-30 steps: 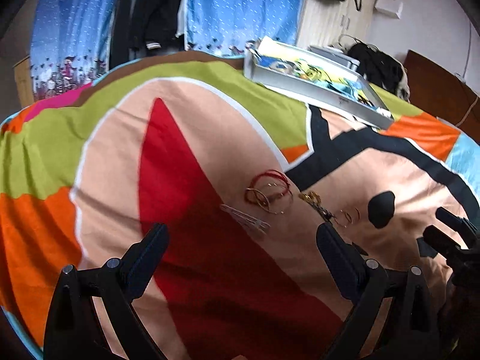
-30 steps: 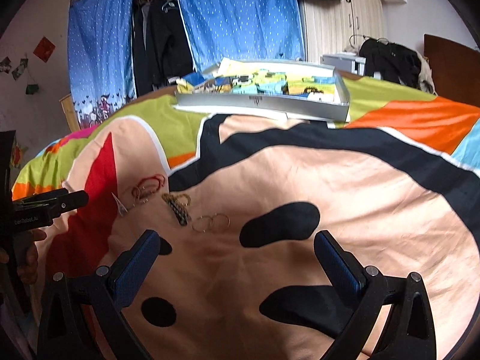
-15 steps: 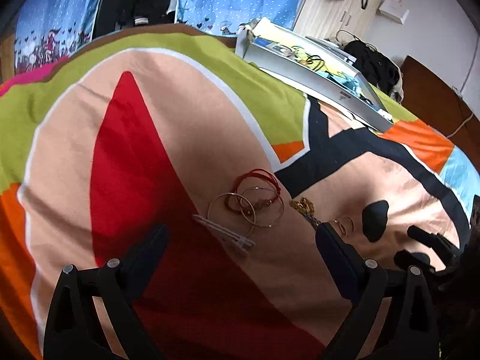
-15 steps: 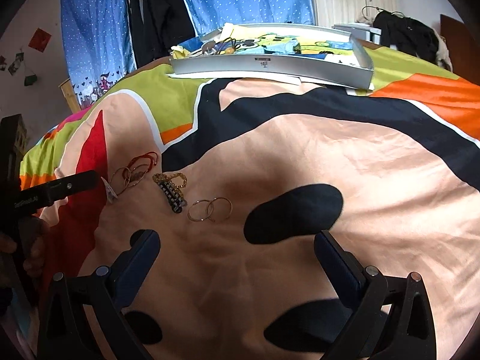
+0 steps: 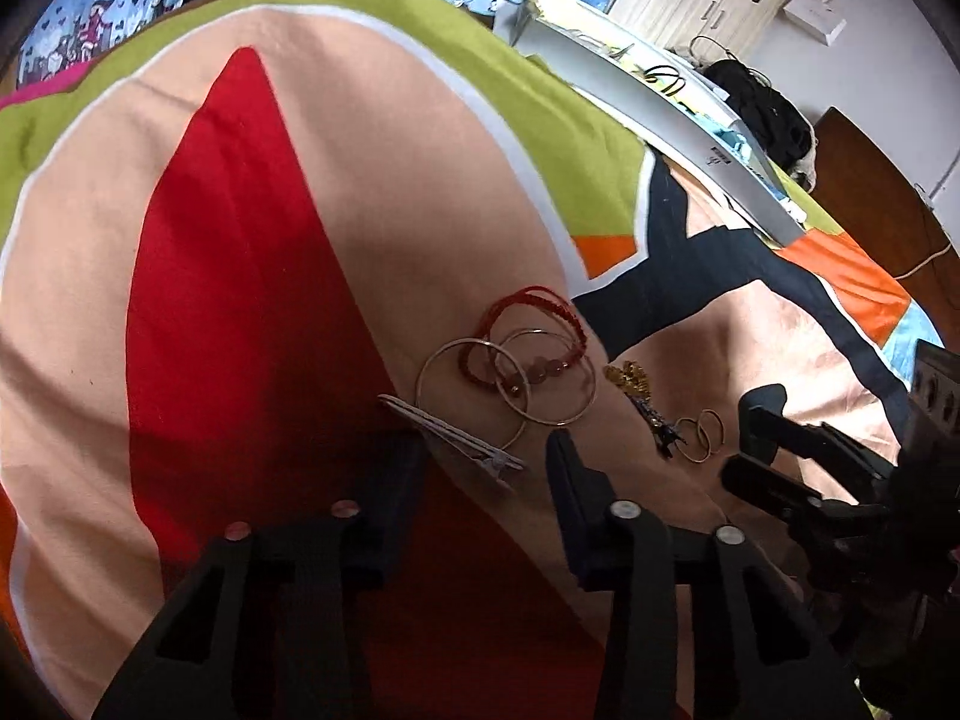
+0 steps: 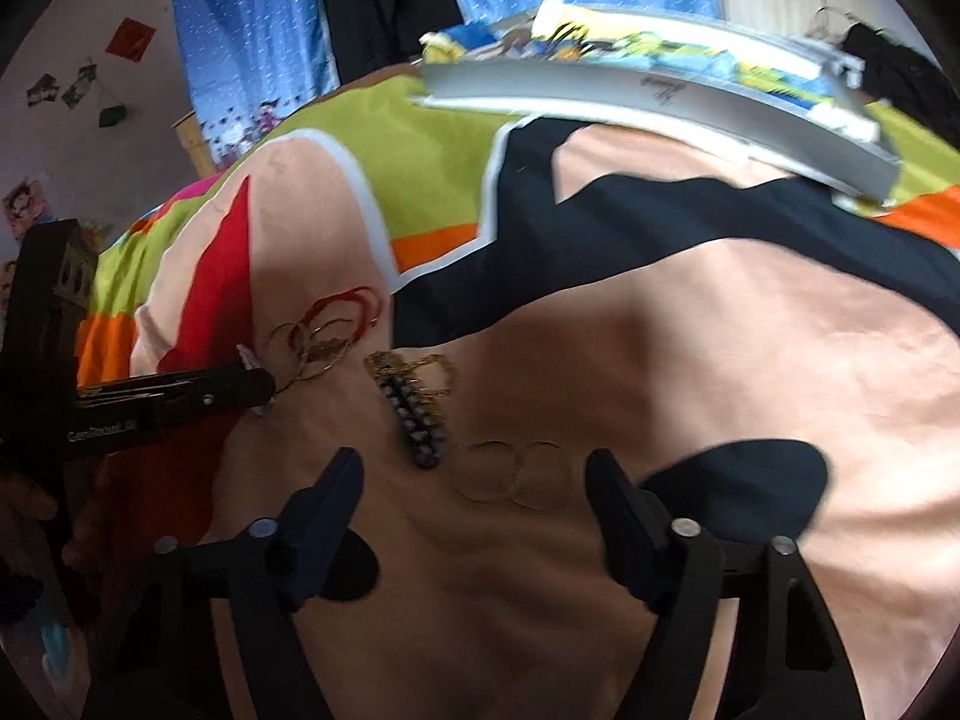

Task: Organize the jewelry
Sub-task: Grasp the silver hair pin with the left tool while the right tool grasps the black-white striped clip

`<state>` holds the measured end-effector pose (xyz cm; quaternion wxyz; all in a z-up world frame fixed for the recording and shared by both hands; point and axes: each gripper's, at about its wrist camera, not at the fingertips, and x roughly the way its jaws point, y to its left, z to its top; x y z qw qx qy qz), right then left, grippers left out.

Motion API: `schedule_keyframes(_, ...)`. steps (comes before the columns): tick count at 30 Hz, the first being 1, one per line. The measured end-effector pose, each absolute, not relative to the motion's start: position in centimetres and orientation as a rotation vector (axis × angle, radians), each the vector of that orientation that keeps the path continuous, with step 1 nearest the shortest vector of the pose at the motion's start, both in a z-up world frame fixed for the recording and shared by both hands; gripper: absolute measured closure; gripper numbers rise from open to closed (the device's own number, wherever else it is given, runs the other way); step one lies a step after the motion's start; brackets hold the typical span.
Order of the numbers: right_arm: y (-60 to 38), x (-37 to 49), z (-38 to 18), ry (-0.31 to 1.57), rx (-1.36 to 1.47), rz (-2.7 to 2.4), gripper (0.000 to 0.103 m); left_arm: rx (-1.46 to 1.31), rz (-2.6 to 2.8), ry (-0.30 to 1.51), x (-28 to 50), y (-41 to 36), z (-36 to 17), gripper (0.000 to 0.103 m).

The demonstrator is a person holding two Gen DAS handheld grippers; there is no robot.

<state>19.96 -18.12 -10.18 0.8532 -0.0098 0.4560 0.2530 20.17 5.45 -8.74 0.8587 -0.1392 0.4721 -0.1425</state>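
Between the left hand-held gripper's (image 5: 486, 456) parted fingers lies a silver hair clip (image 5: 450, 435); the right hand-held gripper (image 6: 474, 480) gapes around two thin hoops (image 6: 513, 480).

Colours on my bed, seen past my black tools

My bedspread (image 5: 372, 192) is showing big blocks of peach, red, lime green, orange and navy, edged in white. A red cord bracelet (image 5: 540, 312) is lying with silver bangles (image 5: 558, 384) and a silvery hair clip (image 5: 456, 438); a gold chain (image 6: 420, 369) is sitting by a dark studded clip (image 6: 417, 420) and pale gold hoops (image 6: 516, 471). The tray (image 6: 630, 96) is looking grey, holding blue-and-yellow prints. The curtains (image 6: 252, 18) are hanging blue with white dots.
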Motion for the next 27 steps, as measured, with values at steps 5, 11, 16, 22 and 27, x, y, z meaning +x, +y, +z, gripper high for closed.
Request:
schedule_keyframes(5, -17.2, 21.0, -11.3, 1.004, -0.002, 0.608, 0.050, -0.337, -0.282, 1.016, 19.9, 6.7, -9.1, 0.088)
schedule_keyframes(11, -16.7, 22.0, -11.7, 1.004, 0.017, 0.610, 0.068, -0.379, -0.296, 1.018, 19.4, 8.1, -9.0, 0.091)
schedule_keyframes(16, -16.3, 21.9, -11.8, 1.000, -0.005, 0.615, 0.081, -0.380, -0.299, 1.012, 19.1, 8.3, -9.0, 0.091)
schedule_keyframes(22, -16.2, 21.5, -11.8, 0.992, -0.016, 0.605, 0.086, -0.337, -0.307, 1.013, 19.2, 6.9, -8.6, 0.091)
schedule_keyframes(27, -16.3, 20.7, -11.2, 0.992, -0.002, 0.611, 0.087, -0.273, -0.310, 1.011, 18.4, 5.7, -8.2, 0.092)
